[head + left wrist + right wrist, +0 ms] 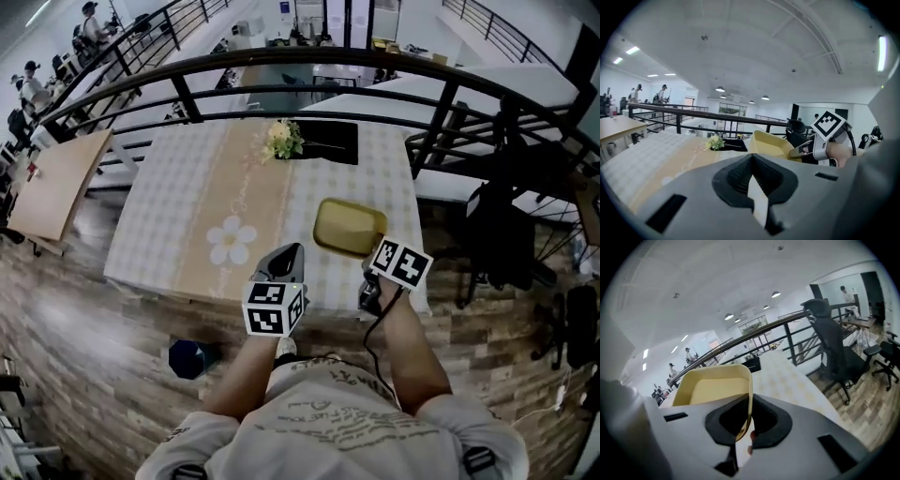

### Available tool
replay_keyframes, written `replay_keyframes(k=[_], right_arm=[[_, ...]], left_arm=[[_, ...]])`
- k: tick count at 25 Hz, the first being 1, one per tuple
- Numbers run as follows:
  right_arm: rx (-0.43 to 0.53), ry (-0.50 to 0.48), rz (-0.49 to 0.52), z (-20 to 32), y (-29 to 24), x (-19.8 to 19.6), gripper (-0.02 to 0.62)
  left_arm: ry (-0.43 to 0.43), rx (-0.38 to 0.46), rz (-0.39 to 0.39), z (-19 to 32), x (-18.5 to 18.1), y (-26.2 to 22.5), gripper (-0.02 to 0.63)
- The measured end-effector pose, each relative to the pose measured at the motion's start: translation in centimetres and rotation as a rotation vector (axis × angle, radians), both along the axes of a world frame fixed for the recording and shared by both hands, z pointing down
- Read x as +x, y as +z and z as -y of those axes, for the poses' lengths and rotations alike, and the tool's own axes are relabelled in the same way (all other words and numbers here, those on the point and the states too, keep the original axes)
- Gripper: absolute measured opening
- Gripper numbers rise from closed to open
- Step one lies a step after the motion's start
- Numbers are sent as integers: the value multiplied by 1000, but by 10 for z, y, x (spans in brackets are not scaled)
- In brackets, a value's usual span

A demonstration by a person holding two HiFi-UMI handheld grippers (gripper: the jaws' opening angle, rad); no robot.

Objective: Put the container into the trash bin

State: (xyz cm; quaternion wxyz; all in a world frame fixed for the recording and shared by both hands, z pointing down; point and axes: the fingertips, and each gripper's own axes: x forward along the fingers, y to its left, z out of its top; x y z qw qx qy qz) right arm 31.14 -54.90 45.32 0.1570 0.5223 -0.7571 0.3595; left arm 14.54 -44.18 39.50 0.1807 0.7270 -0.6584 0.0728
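Note:
The yellow container (347,227) is tilted over the near right part of the checked table (178,187). My right gripper (369,262) is shut on its near rim; in the right gripper view the rim (749,394) is pinched between the dark pads of this gripper (751,404), and the container (715,390) fills the space ahead. My left gripper (287,253) hovers at the table's near edge, left of the container, shut with nothing in it (751,159). The left gripper view shows the container (771,143) off to the right. A dark blue bin (192,358) stands on the floor below the table's near edge.
A small bunch of flowers (282,139) lies beside a black mat (328,141) at the table's far side. A black railing (309,66) curves behind the table. A black office chair (506,234) stands to the right, and a wooden table (56,183) to the left.

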Motion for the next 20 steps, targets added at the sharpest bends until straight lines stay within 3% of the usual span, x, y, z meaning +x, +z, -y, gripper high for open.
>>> replay_keyframes(k=[9, 15, 20], right_arm=[[3, -459, 35, -75, 0, -209, 9], [-6, -648, 45, -151, 3, -312, 9], [3, -753, 42, -201, 0, -370, 9]], left_arm=[[-435, 10, 2, -128, -138, -5, 5], [-623, 15, 10, -216, -208, -4, 5], [-738, 12, 4, -275, -249, 0, 5]])
